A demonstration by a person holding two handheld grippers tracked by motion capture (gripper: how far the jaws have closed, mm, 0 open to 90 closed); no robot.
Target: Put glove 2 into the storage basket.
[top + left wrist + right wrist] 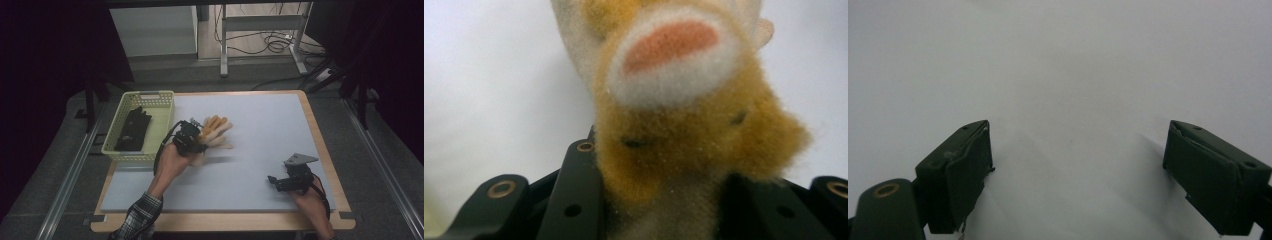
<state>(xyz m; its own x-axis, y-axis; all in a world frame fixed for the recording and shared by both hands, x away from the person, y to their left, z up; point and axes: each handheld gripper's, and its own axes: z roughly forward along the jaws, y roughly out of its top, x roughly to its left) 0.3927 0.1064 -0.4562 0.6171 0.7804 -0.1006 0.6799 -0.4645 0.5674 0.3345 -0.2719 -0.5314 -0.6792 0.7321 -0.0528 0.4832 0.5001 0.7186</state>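
Observation:
A fuzzy orange and cream glove with a pink patch is pinched in my left gripper, just right of the basket and slightly above the pale mat. In the left gripper view the black jaws press on the glove's furry lower part from both sides, my left gripper shut on it. My right gripper rests low over the mat near the front right corner. Its jaws stand wide apart in the right gripper view, my right gripper open with bare mat between them.
A pale yellow-green basket stands at the mat's back left and holds a black glove. The mat lies on a wooden board. Beyond the table are metal legs and cables on the floor.

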